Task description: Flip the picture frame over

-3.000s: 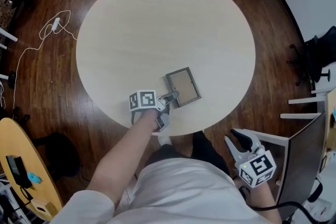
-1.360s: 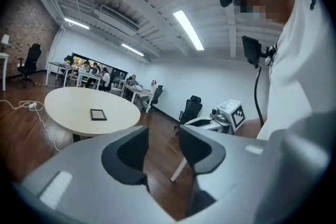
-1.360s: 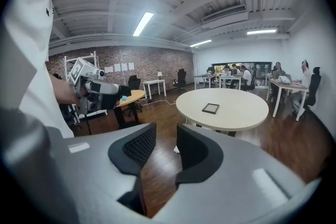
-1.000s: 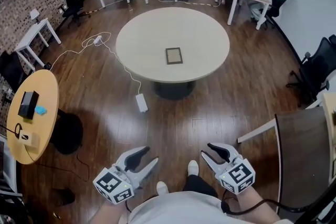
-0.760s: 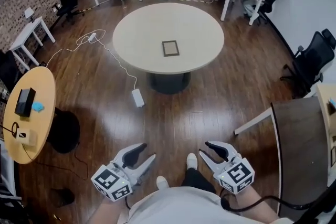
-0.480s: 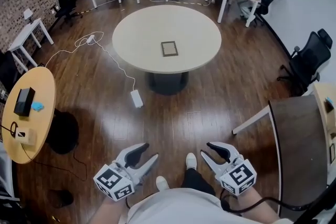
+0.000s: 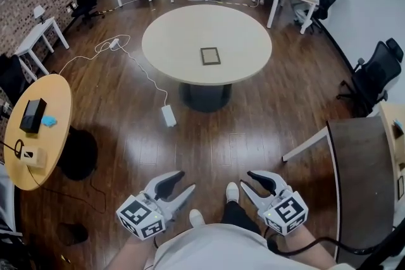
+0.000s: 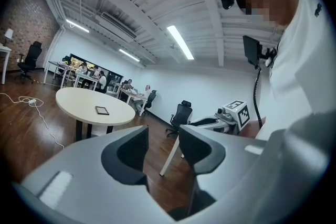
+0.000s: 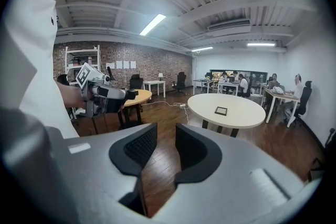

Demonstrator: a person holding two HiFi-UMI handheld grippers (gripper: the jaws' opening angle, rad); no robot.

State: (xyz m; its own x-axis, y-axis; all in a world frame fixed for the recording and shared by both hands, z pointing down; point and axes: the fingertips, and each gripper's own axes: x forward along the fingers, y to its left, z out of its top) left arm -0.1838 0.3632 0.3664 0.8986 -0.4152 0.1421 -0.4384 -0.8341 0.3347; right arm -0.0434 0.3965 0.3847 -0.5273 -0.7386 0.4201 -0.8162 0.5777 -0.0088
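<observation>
At 12 o'clock, picture frame (image 7: 211, 55) is left flat on surface (image 7: 183, 35); left claw (image 7: 182, 181) and right claw (image 7: 248, 180) are held apart, empty; flip status undetermined.

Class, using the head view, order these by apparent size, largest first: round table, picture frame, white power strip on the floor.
1. Round table.
2. Picture frame and white power strip look about alike; the strip lies nearer the camera, so no ranking between them.

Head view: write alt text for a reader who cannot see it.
A picture frame lies flat on a round table across the wood floor, far from the person. The left gripper and right gripper are held low by the body, both open and empty.
</observation>
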